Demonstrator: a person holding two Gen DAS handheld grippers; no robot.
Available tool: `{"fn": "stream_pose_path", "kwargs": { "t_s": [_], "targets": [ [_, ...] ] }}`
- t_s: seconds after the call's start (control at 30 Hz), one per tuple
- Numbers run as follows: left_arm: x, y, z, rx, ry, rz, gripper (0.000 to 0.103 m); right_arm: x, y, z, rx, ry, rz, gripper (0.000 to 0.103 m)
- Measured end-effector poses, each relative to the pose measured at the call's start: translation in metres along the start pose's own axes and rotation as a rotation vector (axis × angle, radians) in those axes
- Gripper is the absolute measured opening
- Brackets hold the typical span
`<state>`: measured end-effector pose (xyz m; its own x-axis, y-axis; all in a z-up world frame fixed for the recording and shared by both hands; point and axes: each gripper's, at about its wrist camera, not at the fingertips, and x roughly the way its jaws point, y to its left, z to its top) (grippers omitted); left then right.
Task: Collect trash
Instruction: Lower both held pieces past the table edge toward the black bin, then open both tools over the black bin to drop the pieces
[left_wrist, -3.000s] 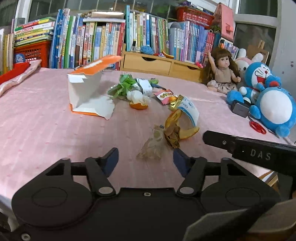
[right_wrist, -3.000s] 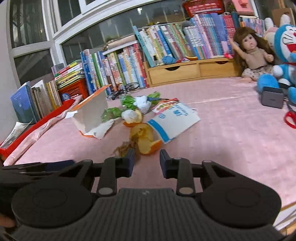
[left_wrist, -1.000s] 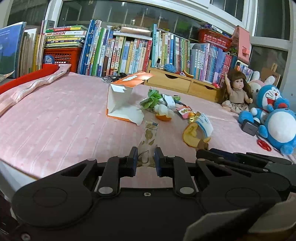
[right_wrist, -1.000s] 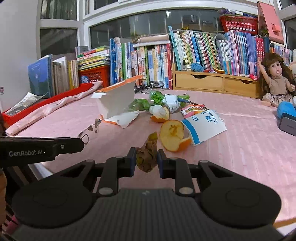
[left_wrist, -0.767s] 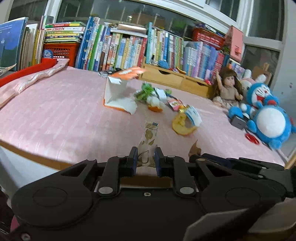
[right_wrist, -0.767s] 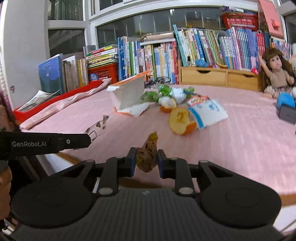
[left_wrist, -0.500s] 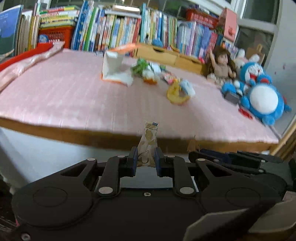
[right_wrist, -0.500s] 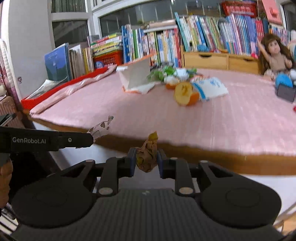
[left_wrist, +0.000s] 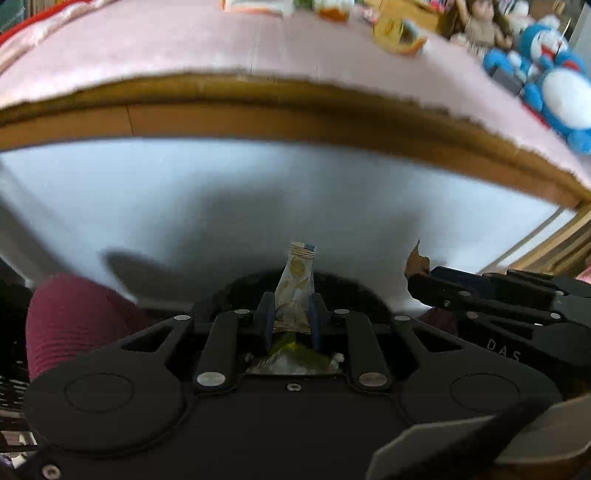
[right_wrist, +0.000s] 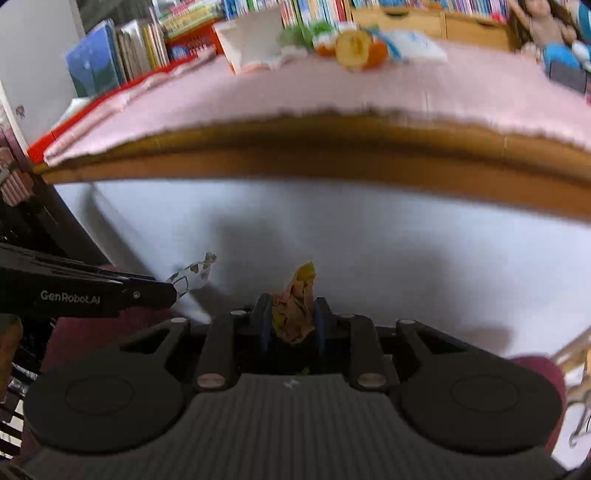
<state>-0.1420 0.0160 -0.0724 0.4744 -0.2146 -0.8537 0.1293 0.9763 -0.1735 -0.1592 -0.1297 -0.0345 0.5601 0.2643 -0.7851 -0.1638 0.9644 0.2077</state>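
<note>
Pink-covered table (right_wrist: 461, 92) w/ wooden edge fills the upper field; white panel (left_wrist: 258, 192) below it faces both grippers, which sit lower than the tabletop and point downward, prob. toward a bin (not in view). Trash left on top: white-and-orange carton (right_wrist: 251, 48), fruit peel (right_wrist: 356, 46), blue-white pouch (right_wrist: 413, 42), green scraps (right_wrist: 299, 31); blue plush toys (left_wrist: 554, 85) at far right are not trash. Left gripper (left_wrist: 291, 321): jaws nearly closed, pinching a thin printed wrapper (left_wrist: 297, 280) by its lower part, so the top stands free. Right gripper (right_wrist: 291, 325): jaws narrowly apart, clamped on a crumpled brown-yellow scrap (right_wrist: 295, 306). Each piece is held mid-air, clear of the table, presumably for dropping; the pile stays for later trips.
</note>
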Motion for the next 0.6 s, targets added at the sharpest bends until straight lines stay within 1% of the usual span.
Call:
{"fn": "stream_pose_path", "kwargs": {
  "t_s": [0.1,0.2,0.43,0.6],
  "targets": [
    [0.018,0.002,-0.009,-0.016,0.062,0.001,0.018,0.014,-0.002,-0.010,0.021,0.048,-0.008,0.030],
    [0.029,0.003,-0.016,-0.019,0.103,0.006,0.018,0.022,-0.003,-0.017,0.051,0.084,0.003,0.030],
    [0.034,0.003,-0.019,-0.002,0.124,0.017,0.018,0.027,0.002,-0.020,0.048,0.105,0.008,0.030],
    [0.043,-0.005,-0.008,0.007,0.140,0.020,0.019,0.028,0.001,-0.019,0.046,0.119,0.009,0.031]
  ]
}}
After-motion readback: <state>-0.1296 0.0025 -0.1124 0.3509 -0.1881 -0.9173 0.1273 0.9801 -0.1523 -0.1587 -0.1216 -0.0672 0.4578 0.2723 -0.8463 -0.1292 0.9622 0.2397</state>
